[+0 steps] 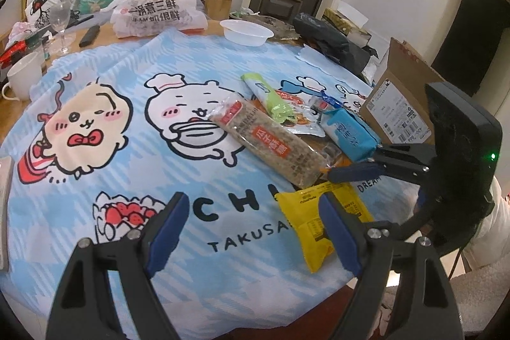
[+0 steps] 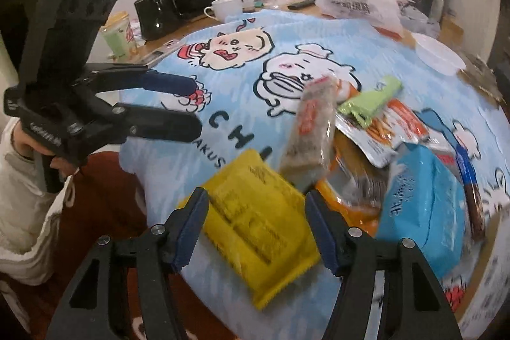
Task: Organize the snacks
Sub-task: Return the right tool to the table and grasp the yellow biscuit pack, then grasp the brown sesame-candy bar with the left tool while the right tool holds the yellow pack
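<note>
On the bench (image 1: pixel 95 34), reading left to right: my left hand-held gripper (image 1: pixel 251 219) hangs over the blue cartoon cloth (image 1: pixel 127 168), fingers wide apart, holding nothing. Just right of its line sits the yellow snack pack (image 1: pixel 306 212); its right finger overlaps that pack in view, contact can't be confirmed. Further right, my right hand-held gripper (image 2: pixel 255 222) is also spread wide and empty, and from its own camera the yellow snack pack (image 2: pixel 258 222) lies directly ahead between the two fingers, long axis running diagonally from near-right to far-left, roughly along the fingers, not across them. I judge the right one is nearer and better lined up. Beyond it the long seed bar (image 2: pixel 312 136), the blue pack (image 2: pixel 420 219) and the other snacks are piled, touching. Right view is motion-blurred, so edge clearance is uncertain.
</note>
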`<state>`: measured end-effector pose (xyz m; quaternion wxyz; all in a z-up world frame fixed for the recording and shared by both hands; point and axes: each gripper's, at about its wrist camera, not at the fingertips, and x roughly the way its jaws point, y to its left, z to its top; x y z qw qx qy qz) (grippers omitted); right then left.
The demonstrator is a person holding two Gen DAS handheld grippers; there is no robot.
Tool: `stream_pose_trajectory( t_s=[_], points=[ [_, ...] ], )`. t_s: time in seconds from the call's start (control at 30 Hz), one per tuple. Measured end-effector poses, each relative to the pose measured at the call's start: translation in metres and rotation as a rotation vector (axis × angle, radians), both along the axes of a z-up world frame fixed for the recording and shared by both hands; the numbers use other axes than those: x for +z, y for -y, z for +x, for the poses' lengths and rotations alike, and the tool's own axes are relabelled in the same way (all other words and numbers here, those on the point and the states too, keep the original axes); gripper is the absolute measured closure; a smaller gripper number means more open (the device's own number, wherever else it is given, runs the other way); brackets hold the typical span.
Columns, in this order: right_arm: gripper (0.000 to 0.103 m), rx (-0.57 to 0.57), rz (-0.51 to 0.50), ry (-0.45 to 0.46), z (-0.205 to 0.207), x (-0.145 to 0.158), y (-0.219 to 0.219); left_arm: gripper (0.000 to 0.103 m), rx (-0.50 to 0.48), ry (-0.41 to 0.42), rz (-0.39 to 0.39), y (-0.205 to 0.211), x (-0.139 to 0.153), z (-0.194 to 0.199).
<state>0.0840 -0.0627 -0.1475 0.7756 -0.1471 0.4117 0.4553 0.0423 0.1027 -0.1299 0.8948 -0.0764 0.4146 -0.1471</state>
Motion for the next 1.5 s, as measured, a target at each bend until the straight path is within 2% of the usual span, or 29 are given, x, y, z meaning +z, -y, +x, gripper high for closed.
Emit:
stream_pose_trajectory(
  t_s=[0.2,0.37,0.47,0.7,0.83,0.9,1.03,1.23,1.37,1.5],
  points=[
    [0.043,0.021,-0.023,-0.021,0.012,-0.007,-0.013,0.022,0.002,0.002,0.003,0.000,0.002,-0.003],
    [0.043,0.021,-0.042,-0.051,0.006,-0.007,-0.005,0.022,0.004,0.007,0.000,-0.001,0.003,-0.007],
    [0.035,0.041,-0.069,-0.049,-0.006,-0.008,0.002,0.022,0.009,0.004,-0.002,-0.002,0.004,-0.007],
    [0.031,0.047,-0.113,-0.046,-0.020,-0.016,0.009,0.022,-0.009,0.003,-0.006,0.002,0.004,-0.007],
    [0.029,0.060,-0.141,0.013,-0.028,-0.018,0.004,0.022,-0.008,-0.007,-0.004,0.004,0.002,-0.007],
    [0.035,0.060,-0.166,0.064,-0.033,-0.019,0.001,0.022,-0.009,-0.012,-0.011,0.005,0.001,-0.006],
    [0.036,0.049,-0.167,0.115,-0.043,-0.018,0.000,0.022,-0.002,-0.022,-0.024,0.005,-0.001,-0.004],
    [0.037,-0.039,-0.113,0.159,-0.044,0.008,0.015,0.022,0.019,-0.014,-0.061,0.001,0.005,0.000],
    [0.037,-0.172,-0.086,0.204,-0.035,0.027,0.036,0.022,0.013,-0.028,-0.052,0.009,0.005,0.008],
    [0.037,-0.291,-0.060,0.227,-0.020,0.034,0.054,0.022,0.025,-0.076,-0.067,0.025,-0.005,0.031]
  ],
)
